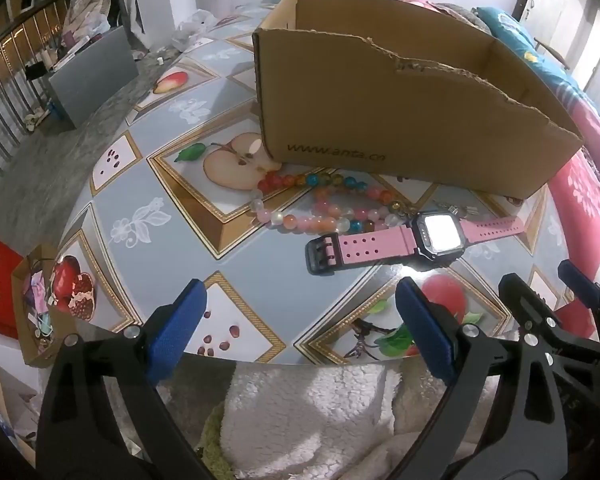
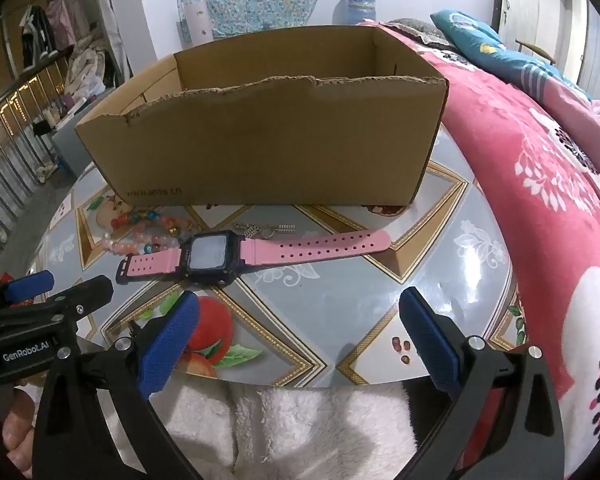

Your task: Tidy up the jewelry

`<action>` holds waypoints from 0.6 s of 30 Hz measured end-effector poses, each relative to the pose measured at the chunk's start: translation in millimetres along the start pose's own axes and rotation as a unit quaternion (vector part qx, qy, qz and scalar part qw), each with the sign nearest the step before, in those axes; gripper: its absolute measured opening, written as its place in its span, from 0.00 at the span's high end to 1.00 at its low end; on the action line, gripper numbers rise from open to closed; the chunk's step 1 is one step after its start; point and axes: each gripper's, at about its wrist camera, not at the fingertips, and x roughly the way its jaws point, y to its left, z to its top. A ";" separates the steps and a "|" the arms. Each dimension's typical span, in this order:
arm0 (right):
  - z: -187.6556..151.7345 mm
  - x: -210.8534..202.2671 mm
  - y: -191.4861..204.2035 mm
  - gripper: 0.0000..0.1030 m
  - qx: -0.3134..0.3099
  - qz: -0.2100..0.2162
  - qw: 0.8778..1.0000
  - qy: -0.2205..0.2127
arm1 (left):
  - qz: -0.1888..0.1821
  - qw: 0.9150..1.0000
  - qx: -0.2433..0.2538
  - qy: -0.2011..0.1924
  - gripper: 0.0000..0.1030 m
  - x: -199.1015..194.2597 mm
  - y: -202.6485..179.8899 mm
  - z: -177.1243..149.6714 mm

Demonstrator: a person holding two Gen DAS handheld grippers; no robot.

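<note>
Fruit-patterned glossy tabletop [image 2: 340,292] carries everything. Nearest, the left gripper [image 1: 300,320] and right gripper [image 2: 300,328] hover over the table's near edge, blue pads spread wide, holding nothing. Just beyond lies the pink-strapped digital watch with a black case [image 2: 210,258], flat, strap stretched out. Take it across the case or the narrow strap, squarely, so it will not slide on the slick surface. Behind it sit the multicoloured bead bracelets [image 1: 320,204] and a small metal chain [image 2: 260,230], then the open brown cardboard box [image 2: 268,140], likely the destination.

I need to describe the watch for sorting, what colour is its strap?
Pink, on the black-cased square watch, clearest in the right wrist view.
</note>
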 end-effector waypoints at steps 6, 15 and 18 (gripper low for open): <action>-1.4 1.5 -1.2 0.06 0.000 -0.001 1.000 0.000 | -0.002 1.000 -0.001 -0.002 0.11 -0.8 1.1 -0.9; -0.7 0.9 -1.7 0.06 0.000 -0.002 1.000 -0.002 | -0.002 1.000 -0.001 -0.002 0.11 -1.1 1.4 -1.5; -0.6 0.4 -1.6 0.06 0.000 -0.001 1.000 -0.002 | -0.003 1.000 -0.002 -0.001 0.11 -0.5 1.1 -1.3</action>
